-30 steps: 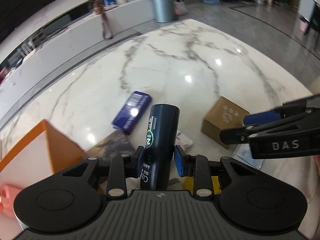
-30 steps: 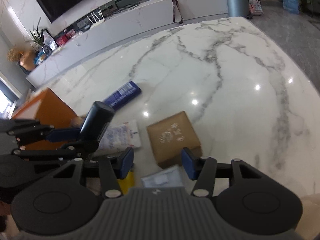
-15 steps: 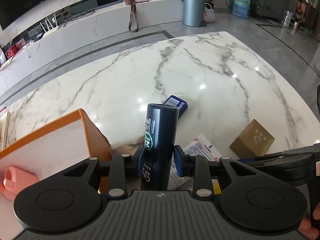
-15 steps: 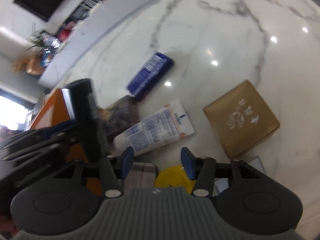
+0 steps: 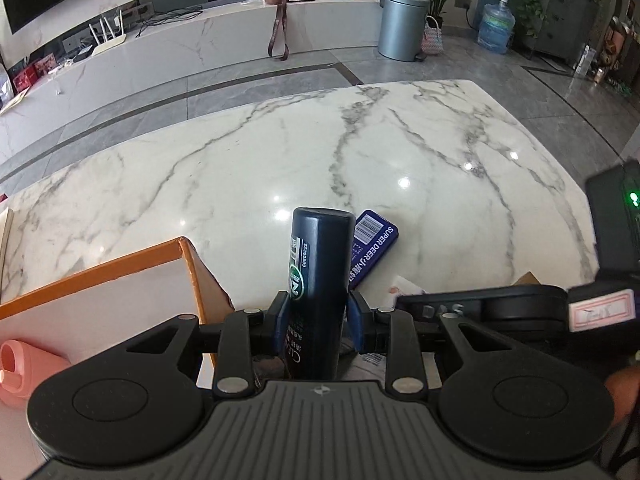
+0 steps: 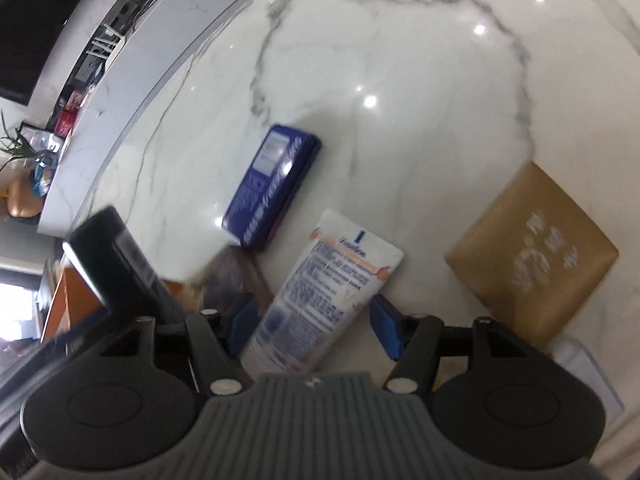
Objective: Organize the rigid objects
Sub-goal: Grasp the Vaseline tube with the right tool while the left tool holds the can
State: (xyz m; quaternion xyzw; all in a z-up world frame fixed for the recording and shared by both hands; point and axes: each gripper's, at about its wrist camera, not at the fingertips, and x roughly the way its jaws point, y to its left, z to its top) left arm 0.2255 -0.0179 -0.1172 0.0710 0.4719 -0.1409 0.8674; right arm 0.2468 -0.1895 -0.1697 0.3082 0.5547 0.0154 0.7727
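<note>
Left gripper (image 5: 318, 322) has swung since the earlier frame so the orange box (image 5: 192, 276) now sits just to its left, dark bottle (image 5: 318, 280) clamped between its blue pads; right gripper (image 6: 312, 320) has dropped over the white tube (image 6: 320, 288), jaws opening, tube between the pads but not pressed

Risks: bottle is tall and pinched low down, so it could pivot or clip the box wall on the way in. Right jaws sit crowded by the blue tin (image 6: 272, 188) and gold box (image 6: 532, 252); closing skewed could shove the tube or nudge a neighbour. Both grippers are close together, so they may collide. Right view is blurred, alignment hard to judge

Surface: glossy white marble table (image 5: 240, 168), grey veins, ceiling-light glare, likely slippery. Pink item (image 5: 20, 368) lies in the box. Room: grey tiled floor, long marble counter, grey bin (image 5: 402, 24), water jug (image 5: 495, 24), plants
</note>
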